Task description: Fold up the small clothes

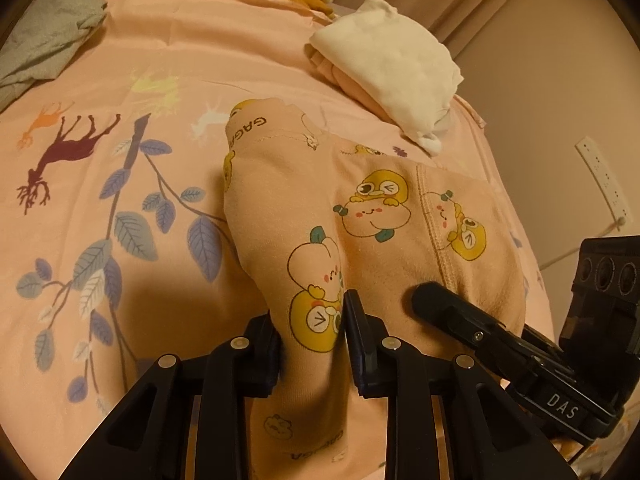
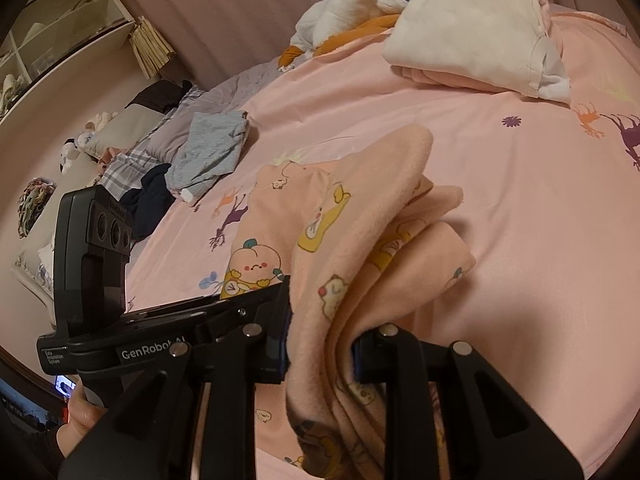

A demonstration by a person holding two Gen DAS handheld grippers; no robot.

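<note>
A pair of peach cartoon-print children's trousers (image 1: 360, 216) was held above a pink animal-print bedsheet (image 1: 120, 184), gripped at two places so that the cloth could be carried over into a fold. The left gripper (image 1: 312, 344) was closed down onto a raised ridge of the fabric, its fingers narrowed until only the pinched cloth separated them. The right gripper (image 2: 320, 352) was likewise clamped, with several bunched layers of the same garment drawn between its fingers and hanging below them; in the left wrist view it was seen entering from the right, just beside the left gripper. The far end of the trousers, with its lettered waistband, rested on the sheet, which suggests a fold in progress rather than a finished one. A folded white garment (image 2: 476, 28) lay well apart near the far edge of the bed, probably a pile of completed items. A crumpled grey garment (image 2: 212, 148) lay to the side, possibly awaiting its turn.
</note>
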